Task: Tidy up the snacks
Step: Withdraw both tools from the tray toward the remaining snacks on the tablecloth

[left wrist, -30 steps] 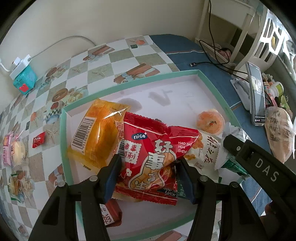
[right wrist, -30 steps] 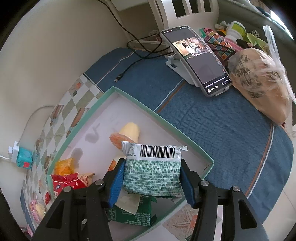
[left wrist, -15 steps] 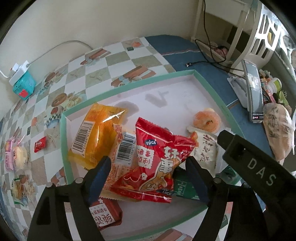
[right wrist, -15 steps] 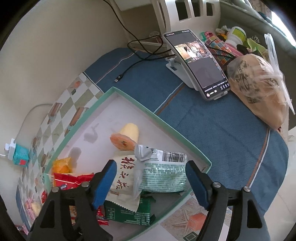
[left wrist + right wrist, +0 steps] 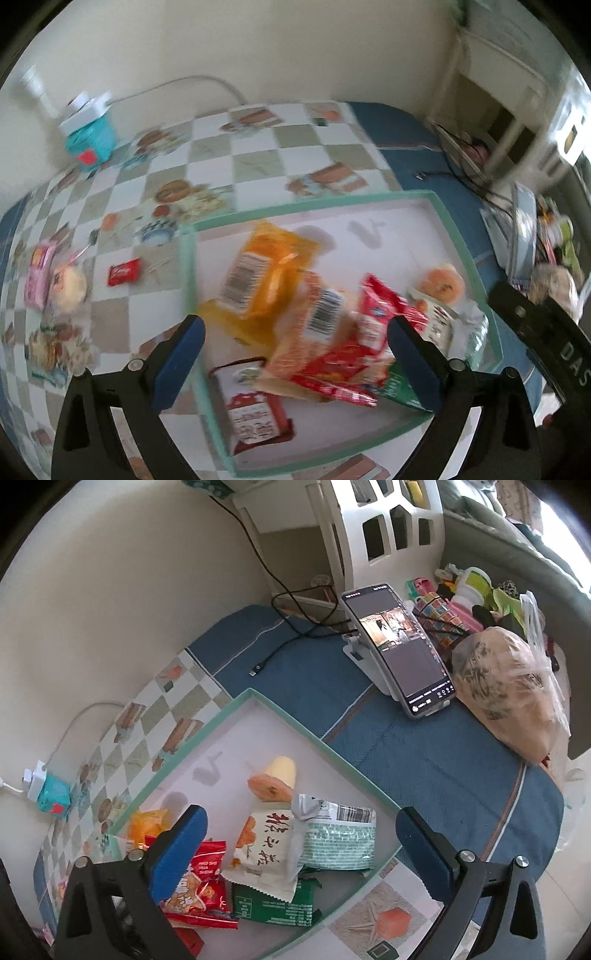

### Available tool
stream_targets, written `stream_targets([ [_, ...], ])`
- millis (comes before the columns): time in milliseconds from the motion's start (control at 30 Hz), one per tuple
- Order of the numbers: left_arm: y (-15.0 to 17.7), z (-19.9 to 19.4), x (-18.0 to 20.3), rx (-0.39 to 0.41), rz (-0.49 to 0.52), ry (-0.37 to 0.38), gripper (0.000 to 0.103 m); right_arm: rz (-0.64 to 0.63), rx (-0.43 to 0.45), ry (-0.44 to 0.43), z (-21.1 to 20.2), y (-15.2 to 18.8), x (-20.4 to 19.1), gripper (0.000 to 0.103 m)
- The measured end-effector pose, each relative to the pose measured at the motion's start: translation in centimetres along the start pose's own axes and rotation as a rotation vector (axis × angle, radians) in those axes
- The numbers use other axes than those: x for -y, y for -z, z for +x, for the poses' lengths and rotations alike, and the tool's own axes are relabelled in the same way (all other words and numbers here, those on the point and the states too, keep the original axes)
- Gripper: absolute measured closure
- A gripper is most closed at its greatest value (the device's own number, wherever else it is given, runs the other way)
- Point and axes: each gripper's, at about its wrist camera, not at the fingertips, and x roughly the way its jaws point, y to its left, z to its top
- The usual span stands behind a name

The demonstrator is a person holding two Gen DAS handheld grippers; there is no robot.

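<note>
Both the left gripper (image 5: 293,345) and right gripper (image 5: 301,843) hang spread and empty over the green-rimmed tray (image 5: 325,742); next likely target: the small red packet (image 5: 124,272) lying left on the checkered cloth (image 5: 258,162).

Cream wall (image 5: 129,590) behind. Counter (image 5: 424,760) under blue cloth, with a checkered picture mat (image 5: 258,162) beside it. White cut-out furniture (image 5: 388,528) at far corner; black cable (image 5: 295,602) trails below. Daylight from upper right.
</note>
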Motion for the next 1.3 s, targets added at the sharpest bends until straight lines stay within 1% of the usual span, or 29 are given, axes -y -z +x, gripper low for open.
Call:
stream_targets([
  [167,-0.5,-0.9,-4.4,0.019,-0.120,-0.026,0.004,-0.020,-0.002,-0.001,-0.1,0.2,-0.8,0.000],
  [267,-0.7,-1.8,-7.7,0.038,-0.200,-0.054,0.004,-0.041,-0.001,-0.001,-0.3,0.5,-1.5,0.000],
  [400,-0.6,-2.9,-12.6,0.059,-0.304,-0.109,0.004,-0.076,0.001,-0.006,-0.6,0.9,-3.0,0.000],
  [567,-0.1,-4.1,-17.8,0.073,-0.400,-0.178,0.004,-0.147,0.012,-0.015,-1.4,1.9,-5.9,0.000],
  [700,0.7,-5.1,-21.2,0.082,-0.452,-0.218,0.004,-0.207,0.022,-0.026,-2.0,3.0,-8.4,0.000],
  [1000,2.5,-7.1,-27.2,0.089,-0.545,-0.275,0.004,-0.331,0.029,-0.044,-2.9,6.1,-13.8,0.000],
  [1300,4.8,-8.5,-32.6,0.087,-0.657,-0.297,0.004,-0.463,0.025,-0.093,-4.0,9.9,-19.8,0.000],
])
